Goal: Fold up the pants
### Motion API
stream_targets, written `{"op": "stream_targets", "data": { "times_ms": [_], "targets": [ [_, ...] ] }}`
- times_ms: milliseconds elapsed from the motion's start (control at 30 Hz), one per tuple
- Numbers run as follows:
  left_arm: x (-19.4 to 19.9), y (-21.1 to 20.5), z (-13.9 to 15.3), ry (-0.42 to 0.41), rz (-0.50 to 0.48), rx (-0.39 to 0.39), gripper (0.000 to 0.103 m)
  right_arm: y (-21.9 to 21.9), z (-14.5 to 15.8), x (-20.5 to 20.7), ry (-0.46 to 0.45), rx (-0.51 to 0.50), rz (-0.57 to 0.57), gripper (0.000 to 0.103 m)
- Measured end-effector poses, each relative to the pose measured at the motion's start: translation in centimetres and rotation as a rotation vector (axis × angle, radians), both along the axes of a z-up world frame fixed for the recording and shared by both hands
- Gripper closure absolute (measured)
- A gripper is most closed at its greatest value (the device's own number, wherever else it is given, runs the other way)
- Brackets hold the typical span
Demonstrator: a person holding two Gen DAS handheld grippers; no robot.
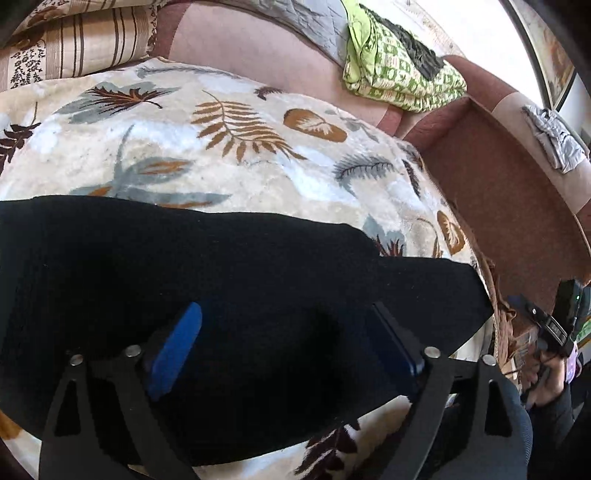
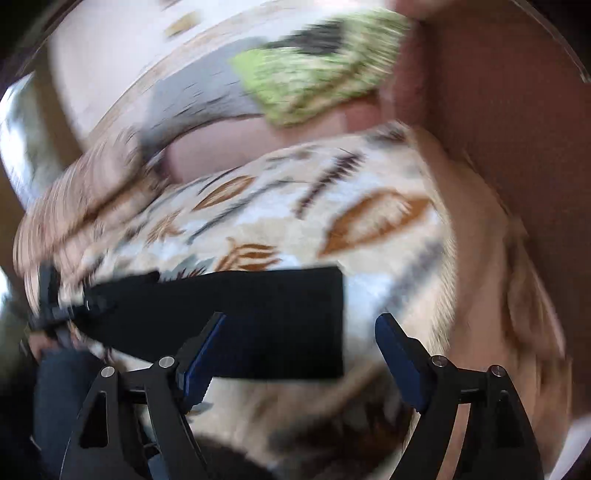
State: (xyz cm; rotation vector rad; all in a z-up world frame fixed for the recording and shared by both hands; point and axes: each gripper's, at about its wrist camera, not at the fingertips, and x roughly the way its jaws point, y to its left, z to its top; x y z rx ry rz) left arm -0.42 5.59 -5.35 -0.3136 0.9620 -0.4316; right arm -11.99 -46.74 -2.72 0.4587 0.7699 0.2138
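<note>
Black pants [image 1: 229,280] lie flat across a leaf-print blanket [image 1: 207,147] on a sofa. My left gripper [image 1: 284,314] hovers over the pants with its blue pads spread wide and no cloth pinched between them. In the right wrist view, which is blurred, the pants [image 2: 258,317] end in a straight edge toward the right. My right gripper [image 2: 303,321] stands open over that end, with the left pad [image 2: 203,354] above the cloth and the right pad above the blanket [image 2: 369,221]. In the left wrist view, the other gripper [image 1: 554,325] and the hand that holds it show at the far right.
A green patterned cloth [image 1: 399,74] lies folded on the sofa back, with a grey quilt [image 1: 295,22] beside it. A striped cushion [image 1: 81,40] sits at the top left. The brown sofa arm [image 1: 498,177] bounds the right side, with a grey cloth [image 1: 557,144] on it.
</note>
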Motion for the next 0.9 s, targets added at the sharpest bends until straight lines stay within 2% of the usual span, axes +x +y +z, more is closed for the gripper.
{"op": "stream_targets", "data": {
  "times_ms": [33,100,267,333,367,433,467,533,667,733,900],
  "targets": [
    [-0.1,-0.1,0.1,-0.006,0.004,-0.001,0.008,-1.1,-0.9,-0.4,0.008,0.132,-0.022,0.021],
    [-0.2,-0.4,0.0,-0.016,0.005,0.002,0.005,-2.2,-2.3,-0.7,0.026,0.296,-0.037,0.020],
    [-0.1,-0.5,0.0,-0.019,0.007,-0.001,0.003,-2.3,-4.7,0.2,0.079,0.492,0.006,0.021],
    [-0.1,-0.2,0.0,-0.016,0.012,-0.022,0.003,-2.4,-5.3,0.6,0.113,0.507,-0.018,0.022],
    [-0.1,-0.1,0.0,-0.014,0.015,-0.029,0.003,-2.6,-6.0,1.0,0.158,0.503,-0.045,0.022],
    [0.0,0.0,0.0,-0.011,0.019,-0.042,0.003,-3.0,-6.6,1.0,0.188,0.529,-0.074,0.032],
    [0.0,0.0,0.0,-0.011,0.020,-0.046,0.003,-3.1,-6.6,1.1,0.203,0.538,-0.093,0.033],
    [0.0,-0.1,0.0,-0.011,0.022,-0.046,0.002,-3.0,-6.7,1.1,0.219,0.549,-0.119,0.033],
    [0.0,-0.3,-0.1,-0.014,0.028,-0.037,0.000,-2.1,-6.7,2.2,0.239,0.507,-0.129,0.031],
    [0.0,-0.3,0.0,-0.013,0.032,-0.038,0.000,-1.8,-6.7,2.5,0.223,0.514,-0.122,0.023],
    [0.1,-0.2,-0.1,-0.014,0.026,-0.050,0.000,-1.9,-6.9,2.1,0.135,0.534,-0.096,0.021]
  ]
}}
